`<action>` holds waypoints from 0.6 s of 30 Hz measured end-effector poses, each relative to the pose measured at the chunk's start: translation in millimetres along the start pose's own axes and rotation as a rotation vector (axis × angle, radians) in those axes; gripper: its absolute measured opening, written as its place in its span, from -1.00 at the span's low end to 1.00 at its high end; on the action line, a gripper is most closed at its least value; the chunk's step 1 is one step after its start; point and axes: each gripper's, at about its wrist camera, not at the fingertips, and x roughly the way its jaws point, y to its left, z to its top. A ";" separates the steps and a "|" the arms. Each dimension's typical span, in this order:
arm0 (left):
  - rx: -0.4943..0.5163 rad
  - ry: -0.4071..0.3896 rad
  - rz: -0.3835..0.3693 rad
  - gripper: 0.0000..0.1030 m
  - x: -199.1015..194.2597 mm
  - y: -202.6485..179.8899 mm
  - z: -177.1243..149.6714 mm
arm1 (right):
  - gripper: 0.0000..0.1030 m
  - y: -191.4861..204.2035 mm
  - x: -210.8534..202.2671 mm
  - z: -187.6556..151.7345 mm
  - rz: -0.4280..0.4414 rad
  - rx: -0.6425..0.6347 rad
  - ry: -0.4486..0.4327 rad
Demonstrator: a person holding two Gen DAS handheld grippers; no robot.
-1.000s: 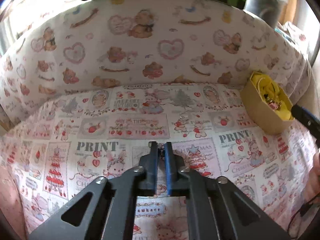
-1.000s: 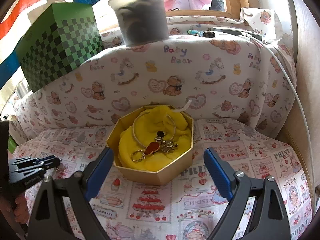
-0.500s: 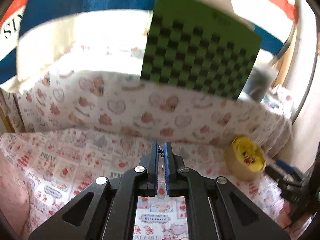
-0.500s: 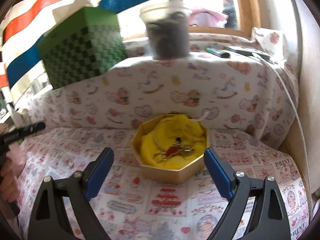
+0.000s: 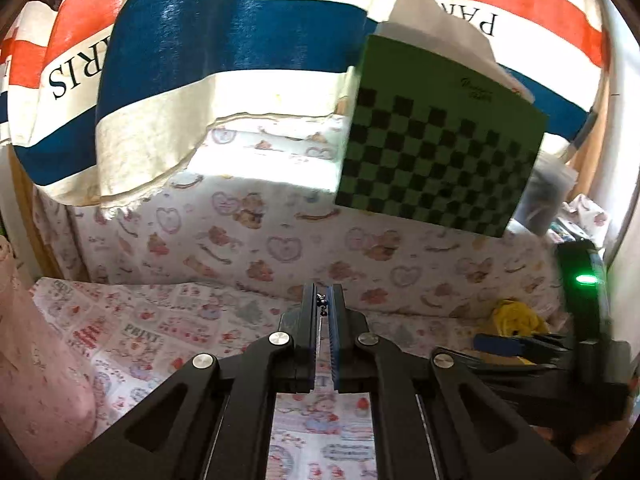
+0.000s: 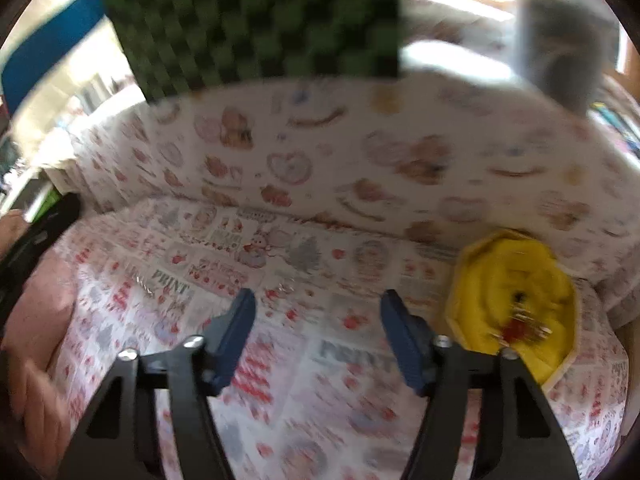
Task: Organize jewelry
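Left wrist view: left gripper (image 5: 323, 308) pinched almost shut on a thin chain (image 5: 319, 330) with dark beads, lifted clear of the printed cloth (image 5: 132, 332), probably for carrying over to the box (image 5: 516, 320) of yellow fabric low on the right, half hidden behind the right gripper (image 5: 504, 346). Right wrist view, blurred: right gripper (image 6: 316, 320) half open, just narrowing, nothing between its jaws, hanging left of the box (image 6: 516, 300), where earlier pieces lie. Readable: "PRINT" on the cloth, "PARIS" on the striped hanging (image 5: 240, 32) behind the green checked carton (image 5: 436, 152).
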 end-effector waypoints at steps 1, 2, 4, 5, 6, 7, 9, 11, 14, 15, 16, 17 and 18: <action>-0.008 0.006 -0.012 -0.91 0.3 2.9 1.3 | -0.16 4.2 10.0 4.3 -0.009 -0.007 0.019; -0.015 0.015 -0.025 -0.91 0.1 4.9 1.8 | -0.20 6.9 17.4 6.3 -0.016 -0.014 0.032; -0.038 0.020 -0.024 -0.91 0.0 9.5 2.2 | -0.34 10.9 28.4 8.8 -0.026 -0.023 0.049; -0.045 0.013 -0.029 -0.91 -1.7 11.5 3.2 | -0.38 12.8 34.3 9.4 -0.027 -0.027 0.057; -0.050 0.009 -0.037 -0.91 -3.0 13.1 4.1 | -0.42 13.8 37.3 9.6 -0.021 -0.029 0.062; -0.056 0.006 -0.040 -0.91 -3.9 14.6 4.8 | -0.44 14.8 39.3 9.5 -0.014 -0.031 0.065; -0.062 0.008 -0.038 -0.91 -3.7 16.5 5.4 | -0.52 19.3 44.2 8.2 -0.025 -0.044 0.075; -0.057 0.012 -0.021 -0.91 -2.8 16.2 5.8 | -0.57 24.3 46.6 7.3 -0.054 -0.068 0.071; -0.040 0.015 0.006 -0.91 -1.1 14.1 6.1 | -0.74 28.6 46.4 4.9 -0.055 -0.077 0.065; -0.038 0.016 0.007 -0.91 -0.2 13.8 5.8 | -0.77 29.9 45.9 4.2 -0.062 -0.083 0.063; -0.037 0.018 0.008 -0.91 0.0 13.5 5.7 | -0.78 32.5 44.9 2.6 -0.071 -0.089 0.062; -0.036 0.020 0.010 -0.91 0.9 13.4 5.3 | -0.78 33.4 43.8 0.6 -0.078 -0.092 0.062; -0.035 0.022 0.012 -0.91 1.4 13.4 5.1 | -0.78 32.6 41.9 -1.6 -0.068 -0.082 0.065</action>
